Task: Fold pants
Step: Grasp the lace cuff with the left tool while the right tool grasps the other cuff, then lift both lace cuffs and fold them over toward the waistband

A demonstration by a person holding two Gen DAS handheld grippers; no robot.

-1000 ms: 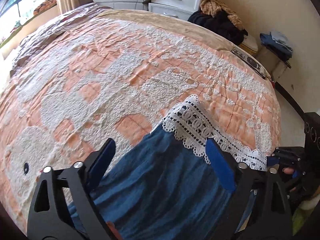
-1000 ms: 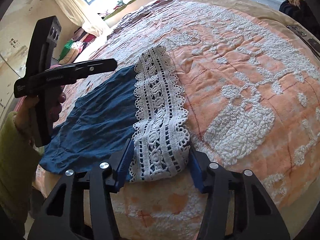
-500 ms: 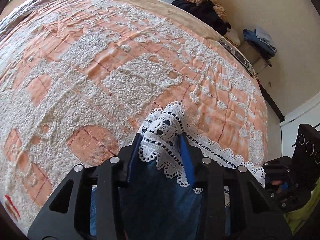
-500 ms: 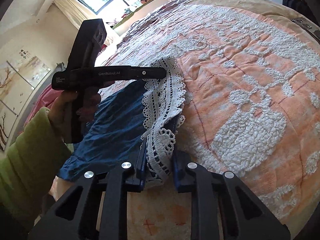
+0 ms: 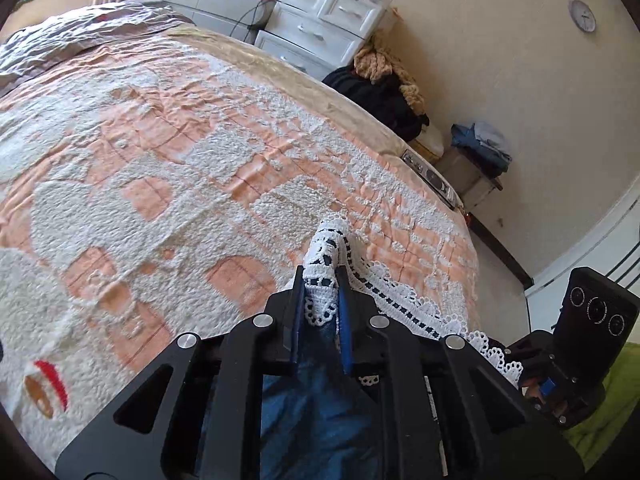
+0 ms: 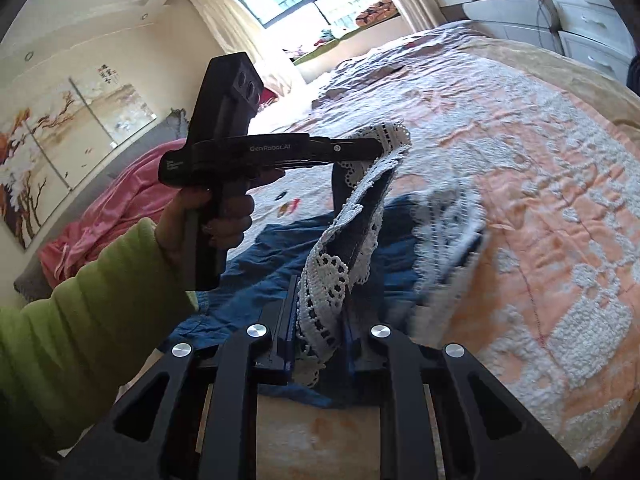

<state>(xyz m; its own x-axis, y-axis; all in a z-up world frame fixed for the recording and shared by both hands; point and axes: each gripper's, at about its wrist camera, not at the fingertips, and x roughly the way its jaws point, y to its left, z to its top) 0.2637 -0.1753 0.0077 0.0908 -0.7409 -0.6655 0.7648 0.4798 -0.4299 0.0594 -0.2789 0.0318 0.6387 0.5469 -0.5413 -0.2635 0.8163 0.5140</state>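
Note:
Blue pants (image 5: pixel 316 412) with a white lace hem (image 5: pixel 400 300) lie at the near edge of the bed. My left gripper (image 5: pixel 322 276) pinches one corner of the lace hem; its jaws are closing, and the pads press the cloth. In the right wrist view my right gripper (image 6: pixel 320 292) is shut on the other lace corner (image 6: pixel 328 280). There the left gripper (image 6: pixel 380 148) holds its corner higher up, so the hem hangs between the two above the blue cloth (image 6: pixel 260 280). A hand in a green sleeve (image 6: pixel 80 320) holds the left gripper.
An orange and white textured blanket (image 5: pixel 200 160) covers the bed. White drawers (image 5: pixel 320 24) and a pile of clothes (image 5: pixel 380 92) stand beyond the far edge. A remote-like device (image 5: pixel 432 176) lies by the bed's right edge. A pink blanket (image 6: pixel 112 208) lies at the left.
Both grippers went from open around the lace hem to shut on it. Both then rose and lifted the hem off the bed.

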